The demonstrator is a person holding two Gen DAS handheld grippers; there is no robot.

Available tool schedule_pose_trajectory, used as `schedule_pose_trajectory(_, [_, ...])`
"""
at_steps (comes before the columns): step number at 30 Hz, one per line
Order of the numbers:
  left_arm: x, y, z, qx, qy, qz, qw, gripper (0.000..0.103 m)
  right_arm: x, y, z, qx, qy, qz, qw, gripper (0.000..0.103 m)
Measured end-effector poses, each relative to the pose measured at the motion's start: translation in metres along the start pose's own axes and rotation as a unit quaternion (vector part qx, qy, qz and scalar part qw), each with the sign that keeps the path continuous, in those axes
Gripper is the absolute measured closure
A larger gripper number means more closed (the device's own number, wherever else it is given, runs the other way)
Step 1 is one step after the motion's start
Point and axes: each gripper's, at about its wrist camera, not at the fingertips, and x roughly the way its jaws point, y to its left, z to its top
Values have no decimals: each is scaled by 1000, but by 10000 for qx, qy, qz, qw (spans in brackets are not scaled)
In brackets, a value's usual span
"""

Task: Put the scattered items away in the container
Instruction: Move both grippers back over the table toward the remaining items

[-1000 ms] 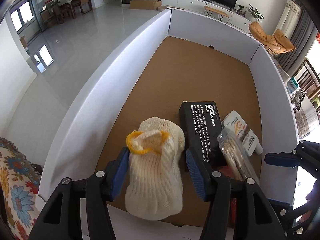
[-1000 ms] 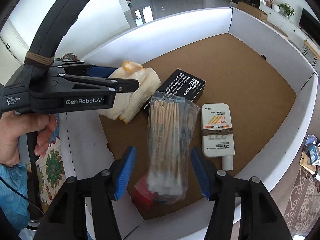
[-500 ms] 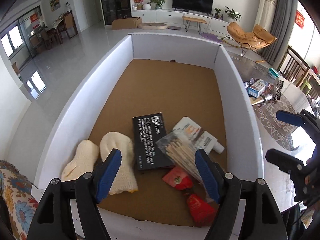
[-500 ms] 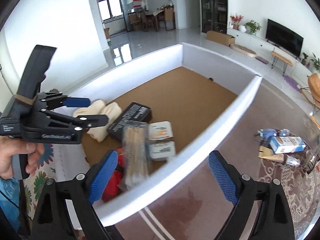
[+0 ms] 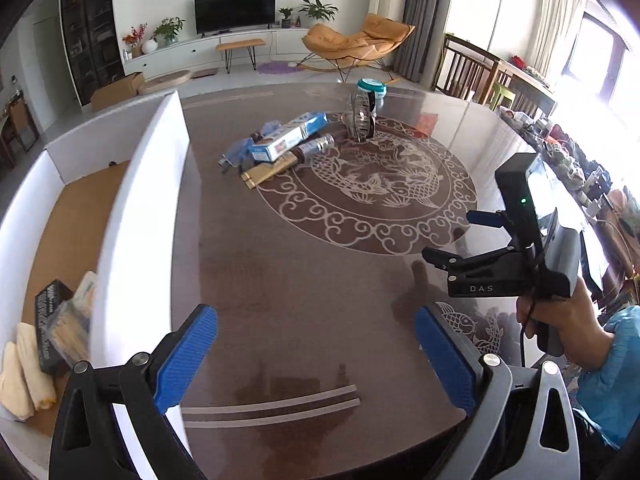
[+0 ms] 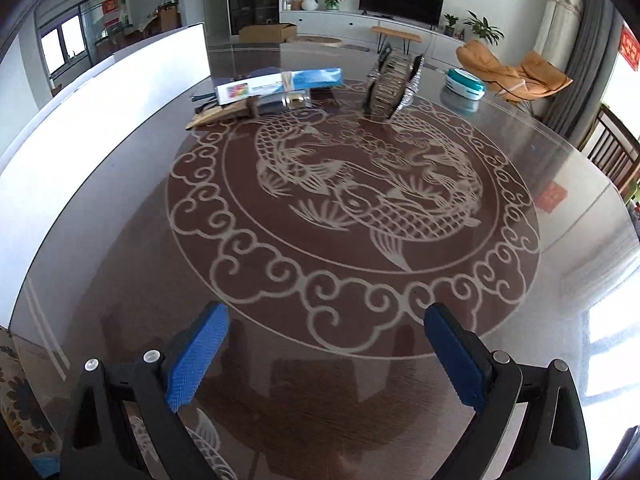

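The white-walled container (image 5: 136, 220) stands at the left, and in it lie cream socks (image 5: 20, 372), a black box (image 5: 46, 320) and a bag of cotton swabs (image 5: 72, 328). Far across the table sit a blue-and-white box (image 5: 280, 142) (image 6: 280, 82), a tan packet (image 5: 268, 170), a silver tube (image 5: 316, 146), a round wire holder (image 5: 362, 116) (image 6: 394, 82) and a teal-lidded jar (image 5: 372, 88) (image 6: 464, 80). My left gripper (image 5: 316, 344) hangs over bare tabletop, jaws opening, nothing between them. My right gripper (image 6: 326, 348) (image 5: 454, 236) is likewise opening and empty.
The dark table (image 5: 300, 280) carries a pale fish-and-cloud pattern. A hand in a blue sleeve (image 5: 560, 320) holds the right gripper. A red card (image 6: 552, 196) lies near the table's right edge, with wooden chairs beyond. The container wall (image 6: 100, 108) runs along the left.
Both grippers swung right from over the container to over the table. Their jaws widened; the sock and the swab bag stayed in the container.
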Motion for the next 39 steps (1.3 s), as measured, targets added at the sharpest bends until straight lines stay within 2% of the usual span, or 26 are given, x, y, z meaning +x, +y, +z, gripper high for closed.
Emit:
schedule_pose_trajectory(4, [66, -16, -5, -76, 319, 109, 9994, 2, -2, -27, -14, 114, -27, -101, 9999, 1])
schedule_pose_trajectory(7, [99, -17, -8, -133, 465, 210, 9986, 2, -5, -37, -18, 169, -83, -68, 9998, 1])
schedule_pose_trajectory(9, [109, -21, -6, 30, 338, 493, 9982, 0, -2, -40, -19, 290, -98, 92, 9995, 0])
schedule_pose_trajectory(13, [119, -13, 9, 86, 219, 414, 9989, 0, -1, -41, -21, 349, -212, 35, 9992, 0])
schedule_pose_trajectory(17, [132, 0, 28, 82, 25, 418, 9991, 0, -1, -41, -20, 350, -209, 42, 9992, 0])
schedule_pose_trajectory(29, [192, 48, 117, -152, 3, 583, 9982, 0, -1, -41, -20, 352, -208, 42, 9992, 0])
schedule_pose_trajectory(33, [207, 53, 139, -201, -2, 615, 9979, 0, -1, -41, -20, 353, -209, 42, 9991, 0])
schedule_pose_trajectory(36, [213, 40, 145, 8, 6, 465, 9989, 0, -1, -41, -20, 354, -209, 42, 9991, 0])
schedule_pose_trajectory(39, [212, 9, 141, 749, 33, -70, 9972, 0, -1, -41, -20, 354, -209, 41, 9991, 0])
